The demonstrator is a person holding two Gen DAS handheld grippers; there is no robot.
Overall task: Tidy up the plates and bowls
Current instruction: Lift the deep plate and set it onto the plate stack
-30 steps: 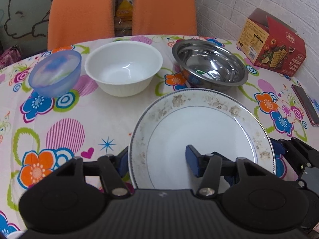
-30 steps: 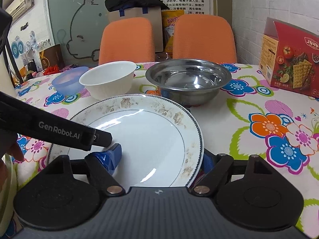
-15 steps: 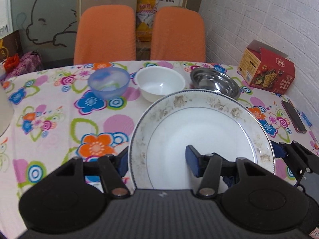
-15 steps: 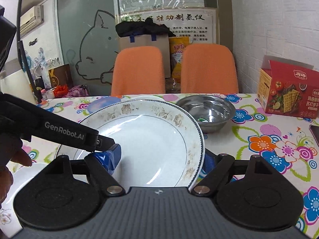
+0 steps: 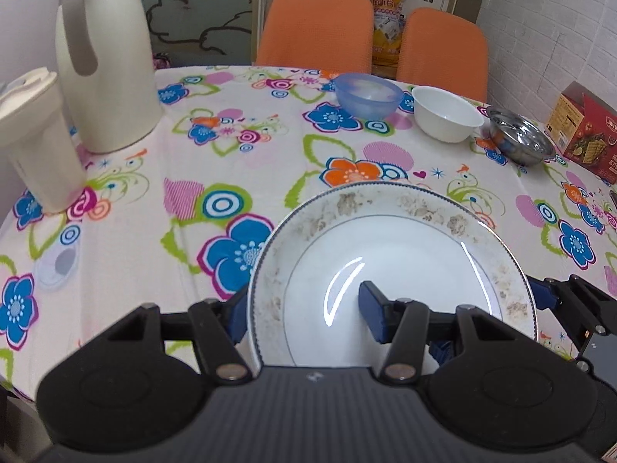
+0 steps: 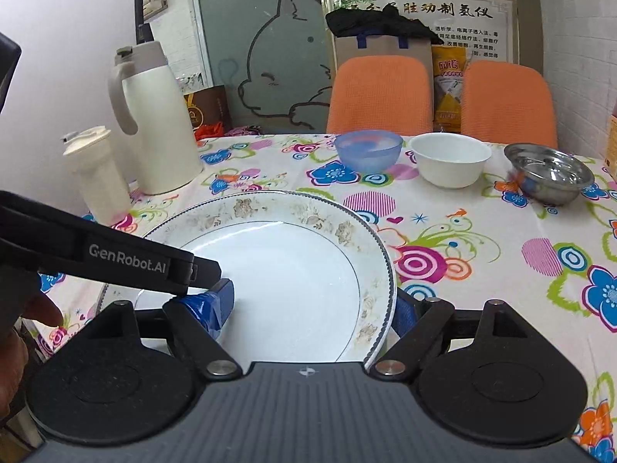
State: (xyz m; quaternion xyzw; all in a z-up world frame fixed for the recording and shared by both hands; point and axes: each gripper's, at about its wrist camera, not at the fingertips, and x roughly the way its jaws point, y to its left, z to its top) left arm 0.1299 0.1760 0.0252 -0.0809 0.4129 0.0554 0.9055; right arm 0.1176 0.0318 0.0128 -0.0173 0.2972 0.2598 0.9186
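Between both sets of fingers, above the near edge of the flowered tablecloth (image 5: pixel 270 177): gripping one large white plate (image 5: pixel 393 270) with a brown floral rim, bare and holding nothing. Left gripper (image 5: pixel 304 316) clamping the plate's left rim, one blue pad on the inside face and one beneath. Right gripper (image 6: pixel 312 308) clamping the opposite rim the same way (its neighbour's black finger, lettered GenRobot.AI, crossing the lower left of that view). Standing in a row toward the far side, well apart from the plate: a translucent blue bowl (image 5: pixel 366 94), a white bowl (image 5: pixel 447 117) and a steel bowl (image 5: pixel 518 139), none touching, the white one showing nothing inside, the others too small to judge. Sitting at the left edge: a cream thermos jug (image 5: pixel 104 65) beside a lidded cream tumbler (image 5: pixel 34 139). Resting far right: a red cracker box (image 5: pixel 590 131). Backing the table: two orange chairs (image 6: pixel 381 94), a frosted pane with a cat outline, a white brick wall.
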